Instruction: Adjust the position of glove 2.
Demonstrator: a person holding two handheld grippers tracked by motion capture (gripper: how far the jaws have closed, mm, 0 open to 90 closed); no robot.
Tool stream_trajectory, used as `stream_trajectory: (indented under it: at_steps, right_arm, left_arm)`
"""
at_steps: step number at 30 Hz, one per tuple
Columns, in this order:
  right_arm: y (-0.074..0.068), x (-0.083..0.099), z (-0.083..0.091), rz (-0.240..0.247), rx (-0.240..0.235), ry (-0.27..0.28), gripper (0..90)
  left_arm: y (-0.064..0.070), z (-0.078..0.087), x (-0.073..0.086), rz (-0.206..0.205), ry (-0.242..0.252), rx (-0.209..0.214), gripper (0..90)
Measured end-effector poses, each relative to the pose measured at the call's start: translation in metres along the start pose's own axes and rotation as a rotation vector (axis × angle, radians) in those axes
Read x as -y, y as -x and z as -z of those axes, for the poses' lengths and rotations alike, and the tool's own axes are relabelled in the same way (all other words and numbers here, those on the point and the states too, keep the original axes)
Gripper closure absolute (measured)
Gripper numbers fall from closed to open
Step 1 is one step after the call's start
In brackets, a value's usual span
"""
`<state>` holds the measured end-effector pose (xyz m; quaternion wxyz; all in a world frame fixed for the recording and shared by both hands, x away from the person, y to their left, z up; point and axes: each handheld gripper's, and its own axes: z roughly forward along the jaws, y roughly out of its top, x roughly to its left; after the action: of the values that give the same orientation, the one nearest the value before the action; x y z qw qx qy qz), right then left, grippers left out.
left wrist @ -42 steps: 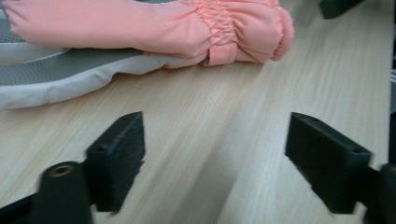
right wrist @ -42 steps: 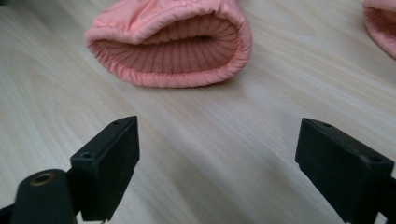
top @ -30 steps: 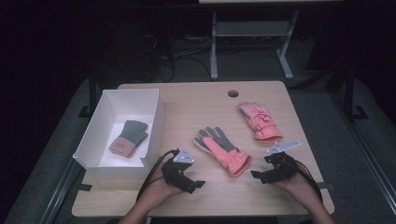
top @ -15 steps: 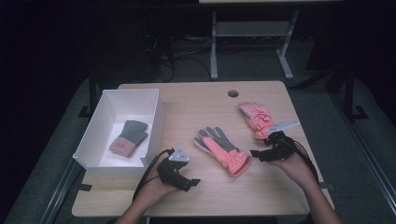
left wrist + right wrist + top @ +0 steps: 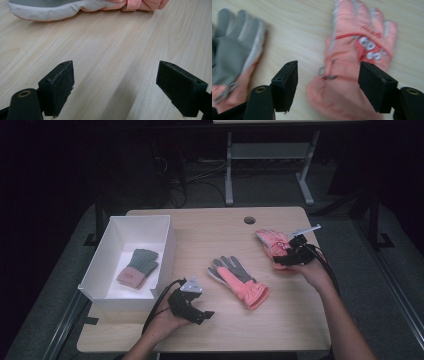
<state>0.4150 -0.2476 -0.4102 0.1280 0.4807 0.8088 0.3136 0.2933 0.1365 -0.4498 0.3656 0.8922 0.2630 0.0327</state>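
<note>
Two pink ski gloves lie on the wooden table (image 5: 210, 227). One glove (image 5: 239, 281), grey palm up, rests at the middle; the other (image 5: 271, 242), pink back up, lies at the right. My right gripper (image 5: 281, 262) is open and hovers over the cuff of the right glove (image 5: 352, 62), its jaws wide on either side, nothing held. My left gripper (image 5: 206, 314) rests open near the front edge, left of the middle glove (image 5: 75, 7), with bare wood between its jaws.
A white box (image 5: 165, 250) stands at the table's left and holds a small grey and pink glove (image 5: 137, 268). A round cable hole (image 5: 249, 220) sits near the far edge. Dark floor and a metal stand lie beyond the table.
My right gripper has moved from the front right of the table forward to the right pink glove's cuff. The left gripper has hardly moved.
</note>
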Motion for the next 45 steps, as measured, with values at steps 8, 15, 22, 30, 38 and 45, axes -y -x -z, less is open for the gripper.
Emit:
stream_trajectory:
  at_steps: [8,15,22,30,38,45]
  right_arm:
    - [0.03,-0.019,-0.013,-0.042,0.01,-0.006,41.5]
    - [0.039,-0.023,-0.037,-0.059,0.012,-0.05,43.4]
    - [0.044,-0.02,-0.057,-0.112,-0.001,-0.114,46.0]
    - [0.04,-0.02,-0.058,-0.095,-0.004,-0.115,70.6]
    - [0.042,-0.017,-0.053,-0.065,-0.017,-0.078,86.4]
    - [0.043,-0.022,-0.039,-0.055,-0.033,-0.073,87.3]
  left_arm:
    - [-0.001,0.001,0.0,0.003,-0.002,-0.006,14.6]
    - [-0.002,0.001,0.0,0.005,-0.006,0.0,14.7]
    - [-0.002,0.001,0.001,-0.003,-0.014,0.0,14.7]
    - [0.0,-0.002,0.0,-0.012,-0.031,0.004,14.7]
    - [0.0,-0.001,0.001,-0.006,-0.03,-0.003,15.1]
    - [-0.001,0.001,0.001,-0.004,-0.019,-0.006,17.2]
